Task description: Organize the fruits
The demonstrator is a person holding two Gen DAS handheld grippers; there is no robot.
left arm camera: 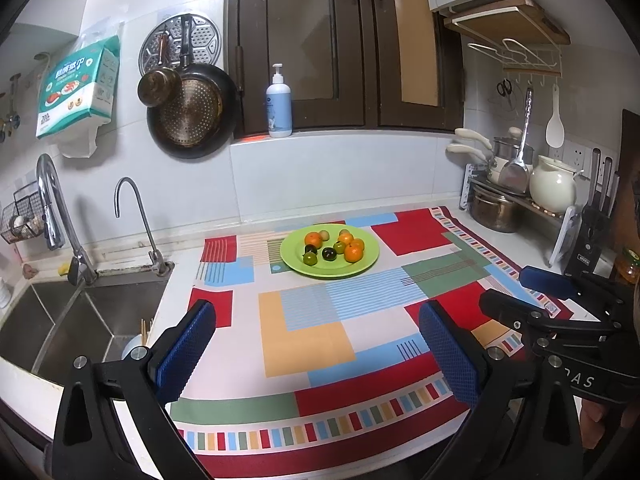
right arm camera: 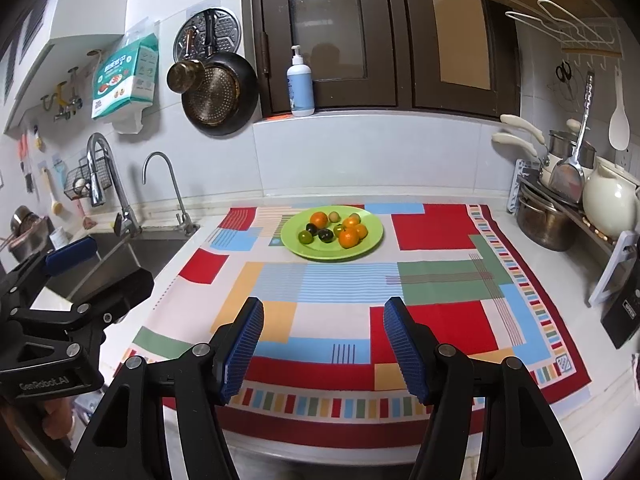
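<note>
Small fruits [left arm camera: 333,249] piled on a green plate [left arm camera: 368,264], both claws spread and carrying nothing.

The plate sits on the far part of a bright patterned cloth [left arm camera: 312,344]; on it lie orange, dark and green fruits touching one another. The left gripper [left arm camera: 320,350] is spread wide, the right gripper [right arm camera: 323,350] spread less, both nearer than the plate over the cloth, nothing between. Left of the plate is the sink [left arm camera: 80,320]; right, a rack of pots [left arm camera: 516,196]. Only the right view shows a cup [right arm camera: 60,236] by the sink.
</note>
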